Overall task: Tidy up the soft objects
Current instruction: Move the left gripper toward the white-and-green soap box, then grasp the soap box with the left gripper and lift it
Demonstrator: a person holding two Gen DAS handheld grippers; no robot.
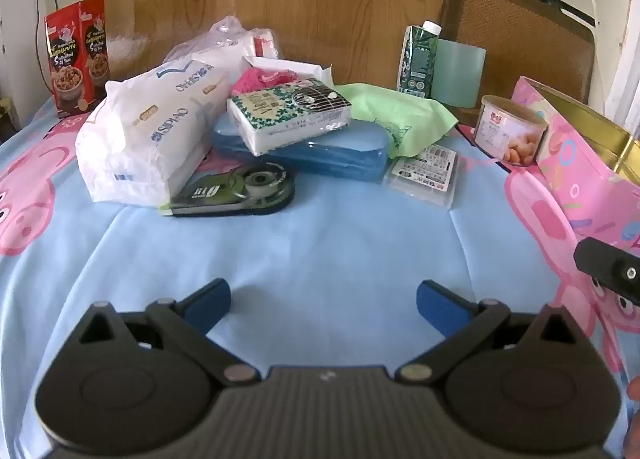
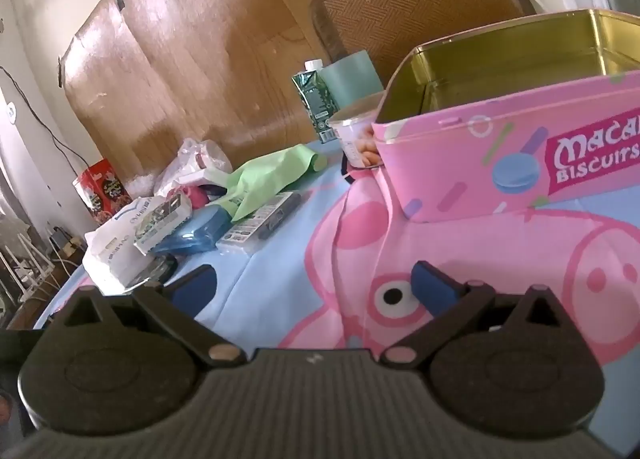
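A heap of things lies on the blue cartoon-pig cloth. In the left wrist view a white tissue pack (image 1: 148,135) leans at the left, a small clover-print tissue pack (image 1: 288,113) rests on a blue plastic case (image 1: 320,151), a pink knitted piece (image 1: 264,79) sits behind, and a green cloth (image 1: 396,119) spreads at the right. My left gripper (image 1: 323,305) stands open, short of the heap, nothing between its fingers. In the right wrist view my right gripper (image 2: 314,289) is open over the cloth, in front of an open pink biscuit tin (image 2: 500,163). The same heap (image 2: 192,219) lies far left.
A green tape dispenser (image 1: 240,191), a flat barcode-labelled packet (image 1: 428,175), a small snack tub (image 1: 510,131), a green carton (image 1: 420,57), a pale cup (image 1: 460,75) and a red snack box (image 1: 78,55) stand around. A chair back (image 1: 520,39) rises behind. The right gripper's tip (image 1: 612,271) shows at the right edge.
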